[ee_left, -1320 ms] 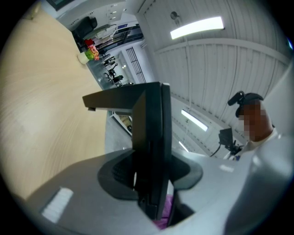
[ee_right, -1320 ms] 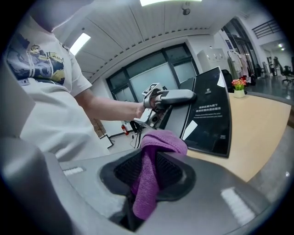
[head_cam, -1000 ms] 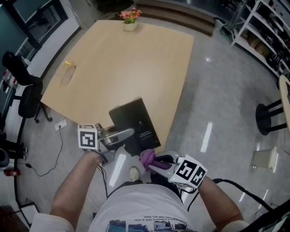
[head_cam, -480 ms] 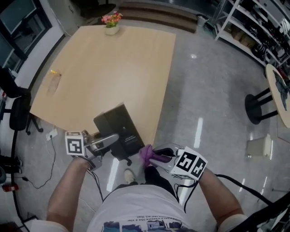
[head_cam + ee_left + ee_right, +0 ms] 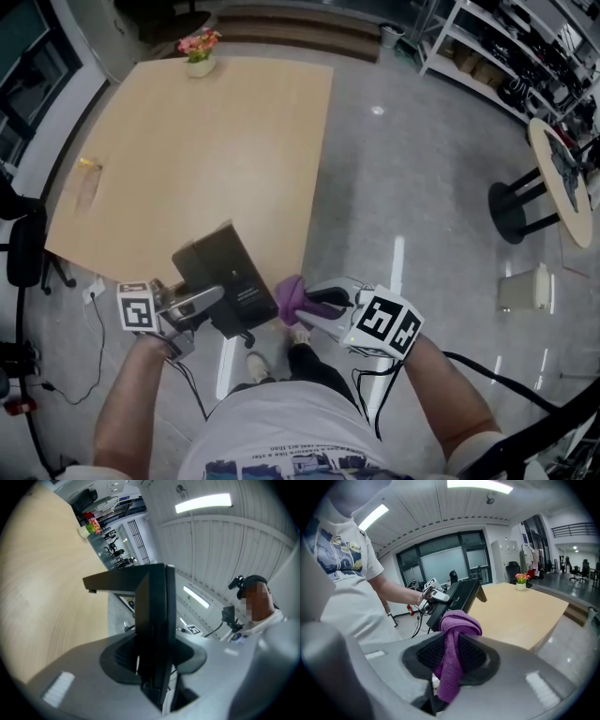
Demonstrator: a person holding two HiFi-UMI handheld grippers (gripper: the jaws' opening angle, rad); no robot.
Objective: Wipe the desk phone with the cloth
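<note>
Now the cloth (image 5: 289,294), pinched in the right gripper's (image 5: 322,301) jaws, has drawn beside the desk phone (image 5: 221,275) the left gripper (image 5: 208,297) clamps; wiping looks imminent.

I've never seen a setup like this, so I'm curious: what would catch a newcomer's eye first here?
First the black desk phone, clamped in the left gripper at the near edge of the pale wooden table. Next the purple cloth, pinched in the right gripper just right of the phone. A small pot of flowers stands at the table's far end.
</note>
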